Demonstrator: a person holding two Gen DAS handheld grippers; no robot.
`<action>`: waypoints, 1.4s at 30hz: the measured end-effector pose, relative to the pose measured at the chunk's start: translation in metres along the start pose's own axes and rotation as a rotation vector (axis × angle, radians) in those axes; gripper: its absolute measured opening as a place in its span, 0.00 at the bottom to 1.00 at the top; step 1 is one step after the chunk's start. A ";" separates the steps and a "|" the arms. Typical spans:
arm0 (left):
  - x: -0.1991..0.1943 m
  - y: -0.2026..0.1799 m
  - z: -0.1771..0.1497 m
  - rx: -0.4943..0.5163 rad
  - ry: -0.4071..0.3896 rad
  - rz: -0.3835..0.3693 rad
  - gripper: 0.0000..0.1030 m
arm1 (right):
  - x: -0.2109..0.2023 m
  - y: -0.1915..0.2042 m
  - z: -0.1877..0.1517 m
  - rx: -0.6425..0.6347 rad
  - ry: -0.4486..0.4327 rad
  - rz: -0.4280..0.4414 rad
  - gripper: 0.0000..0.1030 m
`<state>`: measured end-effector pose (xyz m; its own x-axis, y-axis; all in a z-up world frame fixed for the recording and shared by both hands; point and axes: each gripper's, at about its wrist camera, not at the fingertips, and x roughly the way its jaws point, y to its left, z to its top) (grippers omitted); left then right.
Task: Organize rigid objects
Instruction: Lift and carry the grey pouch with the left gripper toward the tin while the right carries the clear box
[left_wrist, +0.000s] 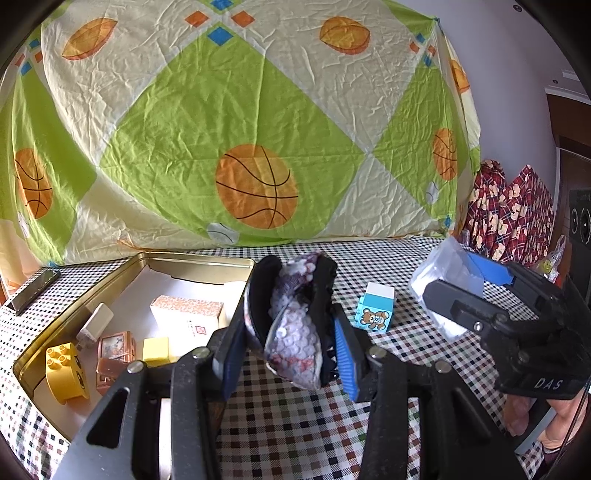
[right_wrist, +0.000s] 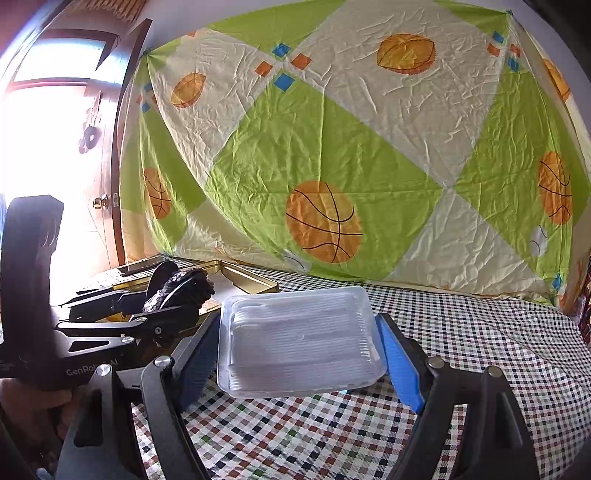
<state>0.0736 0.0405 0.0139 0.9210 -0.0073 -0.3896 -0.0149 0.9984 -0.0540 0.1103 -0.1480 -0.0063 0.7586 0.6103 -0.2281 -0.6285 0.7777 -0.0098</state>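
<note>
A basketball-print sheet (right_wrist: 332, 166) backs the checkered tablecloth (right_wrist: 480, 350); glaring daylight floods the wooden door (right_wrist: 118, 147).

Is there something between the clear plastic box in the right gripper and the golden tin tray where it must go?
Yes. The left gripper, shut on the sequined pouch, sits at the tray's near right edge, directly between it and the clear plastic box held by the right gripper.

Home: bedsheet (left_wrist: 236, 122) backdrop, wooden door (right_wrist: 118, 155).
</note>
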 end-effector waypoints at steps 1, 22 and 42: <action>-0.001 0.000 0.000 -0.001 -0.001 0.002 0.41 | -0.001 0.001 0.000 -0.001 -0.002 0.003 0.81; -0.024 0.010 -0.009 -0.016 0.000 -0.011 0.41 | -0.006 0.011 0.000 -0.023 -0.018 0.056 0.81; -0.036 0.013 -0.012 -0.019 -0.015 -0.004 0.41 | -0.009 0.016 0.001 -0.041 -0.040 0.078 0.81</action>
<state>0.0352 0.0534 0.0158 0.9267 -0.0106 -0.3757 -0.0182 0.9972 -0.0728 0.0936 -0.1406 -0.0036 0.7129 0.6748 -0.1905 -0.6917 0.7214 -0.0333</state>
